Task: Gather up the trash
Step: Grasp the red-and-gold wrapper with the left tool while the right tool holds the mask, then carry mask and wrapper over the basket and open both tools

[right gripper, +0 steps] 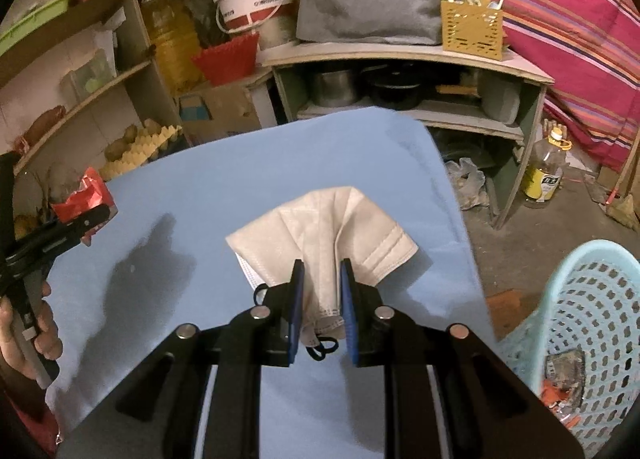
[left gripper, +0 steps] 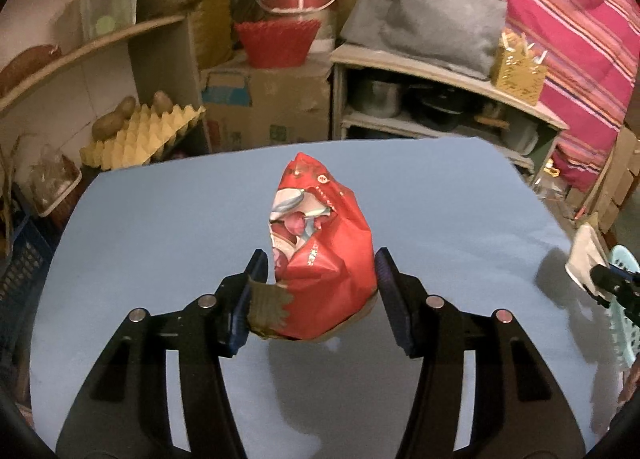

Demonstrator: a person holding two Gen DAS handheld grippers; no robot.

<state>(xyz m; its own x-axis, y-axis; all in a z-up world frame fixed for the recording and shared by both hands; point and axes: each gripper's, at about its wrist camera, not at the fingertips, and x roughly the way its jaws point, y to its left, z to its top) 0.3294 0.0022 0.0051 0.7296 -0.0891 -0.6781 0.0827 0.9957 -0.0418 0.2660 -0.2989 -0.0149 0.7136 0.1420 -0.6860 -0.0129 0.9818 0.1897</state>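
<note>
1. Right hand-held gripper [right gripper: 322, 279]: pads pinched together on the face mask [right gripper: 320, 235], gripping its bunched lower middle. Holding it at the gathered centre makes both side flaps fan out past the pads instead of hanging loose. Looks like a secure carry grip.
2. The mask is held above the blue counter [right gripper: 224, 163], near its right edge. That puts it on the side of the light-blue perforated basket [right gripper: 588, 299], which sits on the floor just beside the counter. Some scraps are already in the bottom of the basket, so my read is that it's the trash bin and the mask goes there next.
3. Left hand-held gripper [left gripper: 320, 271]: pads apart, straddling the red wrapper [left gripper: 324, 251]. The left pad looks to be touching a brown cardboard-like tab at the wrapper's base; the right pad is right at its side, and I can't tell whether it touches. The shadow on the counter beneath suggests the wrapper is raised, but that's not conclusive.
4. Wrapper position: roughly mid-counter in the left view, well apart from the basket.
5. Mask look: off-white, pleated, stitched hem on one flap, a bluish-white layer peeking out at the left edge, and black ear loops dangling below the pads.
6. Wrapper look: crumpled glossy red foil or paper, torn open on one side, showing a white, pink and pale-blue printed inner face; brownish backing at the bottom edge.
</note>
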